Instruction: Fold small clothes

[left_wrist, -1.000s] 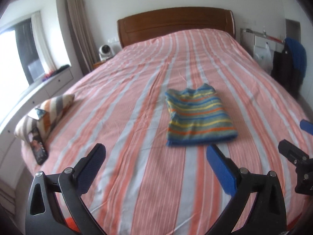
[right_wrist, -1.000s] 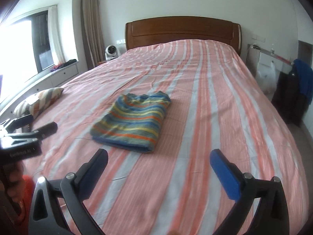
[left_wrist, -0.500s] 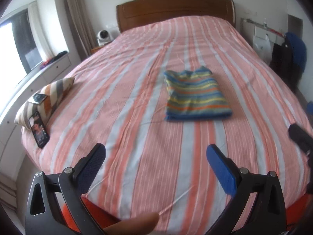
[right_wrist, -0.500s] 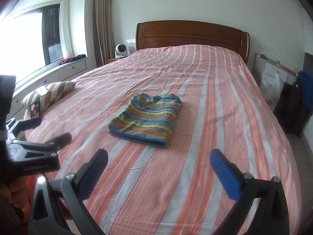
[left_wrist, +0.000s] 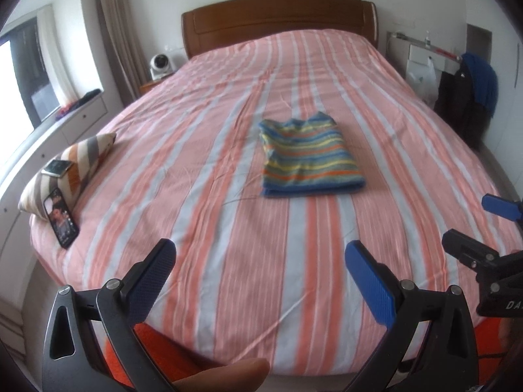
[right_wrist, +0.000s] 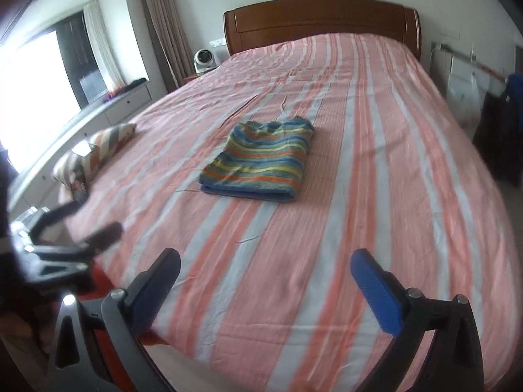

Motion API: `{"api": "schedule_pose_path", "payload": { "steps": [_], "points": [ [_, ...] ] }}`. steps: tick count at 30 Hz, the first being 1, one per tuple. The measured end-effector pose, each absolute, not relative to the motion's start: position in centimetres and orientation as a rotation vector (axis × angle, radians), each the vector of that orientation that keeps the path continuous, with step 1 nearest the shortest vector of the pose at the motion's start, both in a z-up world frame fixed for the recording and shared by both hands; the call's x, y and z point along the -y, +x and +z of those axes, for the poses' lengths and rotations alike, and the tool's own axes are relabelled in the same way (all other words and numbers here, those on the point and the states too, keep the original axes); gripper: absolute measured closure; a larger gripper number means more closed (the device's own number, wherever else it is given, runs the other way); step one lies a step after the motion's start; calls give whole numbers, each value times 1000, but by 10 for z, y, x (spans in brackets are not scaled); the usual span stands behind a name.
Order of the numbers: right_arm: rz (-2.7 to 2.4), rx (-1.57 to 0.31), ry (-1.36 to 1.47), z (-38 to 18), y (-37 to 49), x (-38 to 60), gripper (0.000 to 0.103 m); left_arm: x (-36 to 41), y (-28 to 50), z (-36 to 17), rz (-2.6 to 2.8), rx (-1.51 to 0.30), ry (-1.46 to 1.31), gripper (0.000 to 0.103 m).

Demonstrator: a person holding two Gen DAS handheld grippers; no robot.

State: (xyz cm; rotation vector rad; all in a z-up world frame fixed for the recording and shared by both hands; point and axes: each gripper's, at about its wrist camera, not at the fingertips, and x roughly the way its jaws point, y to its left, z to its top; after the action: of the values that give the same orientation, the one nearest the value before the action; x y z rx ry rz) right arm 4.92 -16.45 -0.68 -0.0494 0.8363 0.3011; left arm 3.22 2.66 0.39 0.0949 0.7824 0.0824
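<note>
**Garment folded, both grippers clear**

The striped shirt [left_wrist: 310, 156] lies folded mid-bed [left_wrist: 228, 228], well ahead of your left gripper [left_wrist: 260, 277] and right gripper [right_wrist: 266, 289], long axis toward the headboard. Both jaws stand wide apart, empty (neither clearly nearer). Judged complete.

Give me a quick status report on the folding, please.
Left gripper and right gripper open, empty, short of the bed's foot. Striped shirt folded flat, mid-bed. Nothing in the way; pillow and phone off to the left edge.
</note>
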Motion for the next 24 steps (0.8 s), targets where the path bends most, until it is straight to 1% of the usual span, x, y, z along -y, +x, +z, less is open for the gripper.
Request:
{"api": "schedule_pose_path", "payload": {
  "steps": [7, 15, 24],
  "points": [
    [337, -853, -42, -7, 45, 161, 0, -28, 33, 1, 83, -805, 77, 0],
    [345, -828, -48, 9, 36, 156, 1, -26, 30, 7, 92, -824, 51, 0],
    [328, -811, -48, 18, 35, 157, 1, -19, 26, 9, 122, -843, 100, 0]
  ]
}}
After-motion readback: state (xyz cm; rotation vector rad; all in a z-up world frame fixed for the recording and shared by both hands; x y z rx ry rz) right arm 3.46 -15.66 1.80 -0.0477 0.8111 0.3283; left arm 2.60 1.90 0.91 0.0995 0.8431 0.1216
